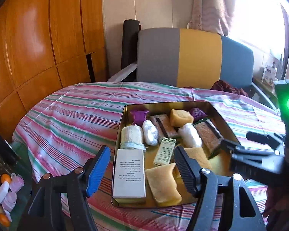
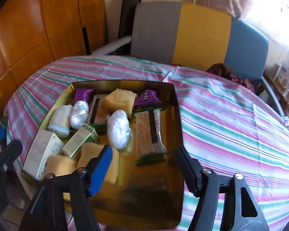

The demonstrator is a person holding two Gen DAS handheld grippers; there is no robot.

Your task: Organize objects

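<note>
A gold metal tin (image 1: 123, 119) (image 2: 178, 119) sits on the striped tablecloth. It holds a white box (image 1: 129, 173), a green-labelled box (image 1: 164, 151) (image 2: 81, 141), yellow sponges (image 1: 163, 184) (image 2: 100, 158), white wrapped bundles (image 1: 150, 132) (image 2: 118, 130), a bandage roll (image 1: 132, 135), purple packets (image 2: 147, 97) and snack bars (image 2: 149, 132). My left gripper (image 1: 141, 170) is open and empty above the tin's near left part. My right gripper (image 2: 144, 170) is open and empty over the tin's bare near right floor; it also shows in the left wrist view (image 1: 246, 150).
The round table (image 2: 231, 119) has a striped cloth. A grey, yellow and blue chair (image 1: 194, 57) stands behind it, with a dark red cloth (image 1: 228, 88) on the seat. Wooden cabinets (image 1: 38, 48) stand at the left. Small toys (image 1: 6, 194) lie low left.
</note>
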